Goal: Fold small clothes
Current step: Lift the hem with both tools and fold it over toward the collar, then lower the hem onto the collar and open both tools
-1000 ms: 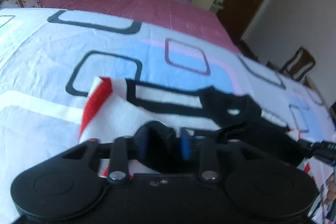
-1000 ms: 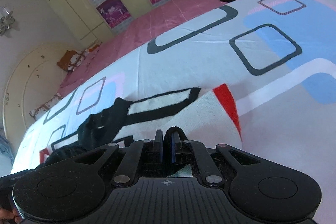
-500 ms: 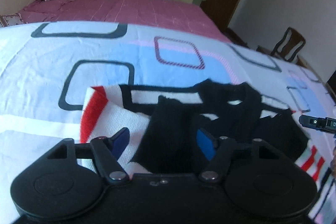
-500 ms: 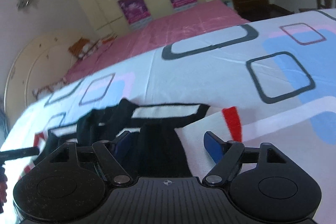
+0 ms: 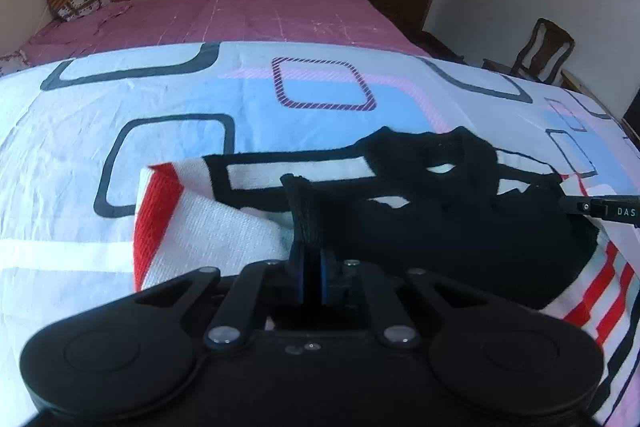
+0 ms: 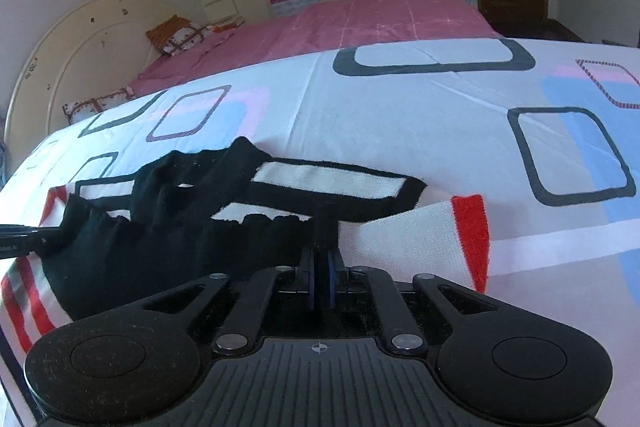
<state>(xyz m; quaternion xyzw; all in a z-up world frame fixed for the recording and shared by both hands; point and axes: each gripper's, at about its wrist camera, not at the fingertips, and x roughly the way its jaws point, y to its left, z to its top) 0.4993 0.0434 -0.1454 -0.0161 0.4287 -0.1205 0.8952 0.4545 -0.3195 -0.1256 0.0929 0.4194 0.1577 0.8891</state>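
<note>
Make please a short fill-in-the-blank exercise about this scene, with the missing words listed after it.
1. Both the left gripper and the right gripper are shut on the ____ cloth of the small garment.
2. The garment lies on a ____ with printed rectangles.
3. Behind it, the bed cover is ____.
4. By the wall at far right stands a wooden ____.

Missing words: black; sheet; pink; chair

Left gripper (image 5: 312,277) and right gripper (image 6: 319,277) – jaws clamped, tilted downward
</note>
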